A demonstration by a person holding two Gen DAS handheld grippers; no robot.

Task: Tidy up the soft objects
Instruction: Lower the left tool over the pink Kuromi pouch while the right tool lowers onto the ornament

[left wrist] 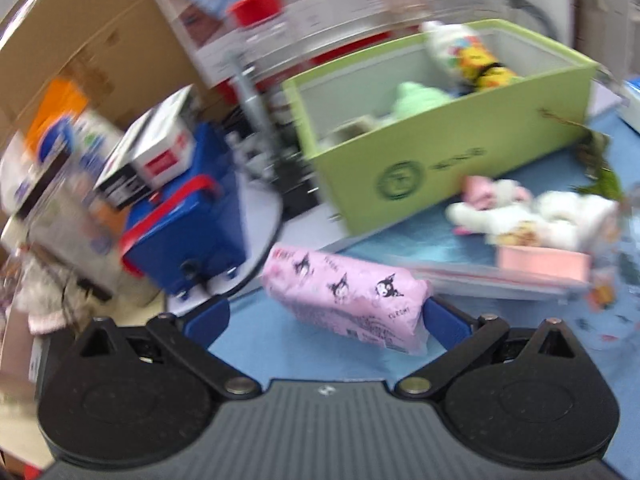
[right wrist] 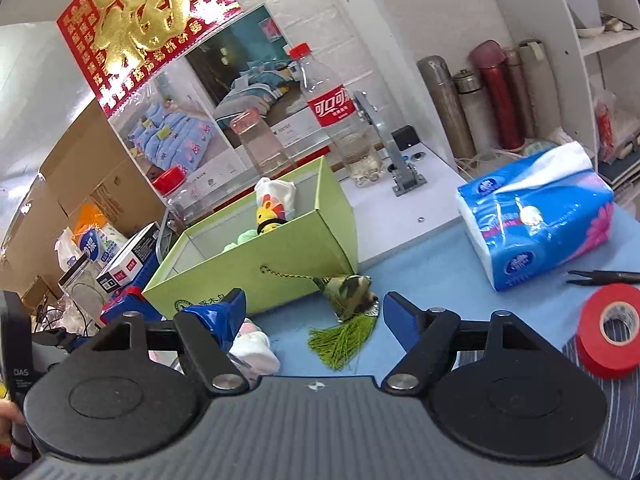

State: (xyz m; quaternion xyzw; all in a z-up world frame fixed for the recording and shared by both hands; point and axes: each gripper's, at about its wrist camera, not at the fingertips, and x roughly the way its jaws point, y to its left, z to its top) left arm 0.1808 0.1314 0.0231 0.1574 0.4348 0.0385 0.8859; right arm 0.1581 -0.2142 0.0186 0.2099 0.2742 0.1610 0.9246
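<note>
- Pink tissue pack (left wrist: 344,296): lies on the blue table cover (left wrist: 280,344), in front of the green box and near the table's left edge. It sits between the fingers of the left gripper (left wrist: 326,320). The right finger (left wrist: 444,322) looks to be touching the pack's end; the left finger stands clear of it. The jaws are wide apart and nothing is clamped, a pose that suits closing on the pack next. The view is blurred by motion.
- Green box (right wrist: 256,276): open-topped, at the far middle of the table, evidently the collecting place; a yellow toy (right wrist: 269,216) and a pale green soft item (right wrist: 240,240) already lie inside.
- White and pink plush toy (left wrist: 532,216): lies on the table outside the box, right of the tissue pack, probably awaiting its turn.
- Green tassel ornament (right wrist: 348,312): rests against the box's near right corner, just ahead of the right gripper (right wrist: 316,320), whose jaws are wide apart and empty, hovering above the table.
- Blue tissue pack (right wrist: 536,216): far right, well apart from the box.
- Red tape roll (right wrist: 612,332): near right, not soft, probably to be left alone.
</note>
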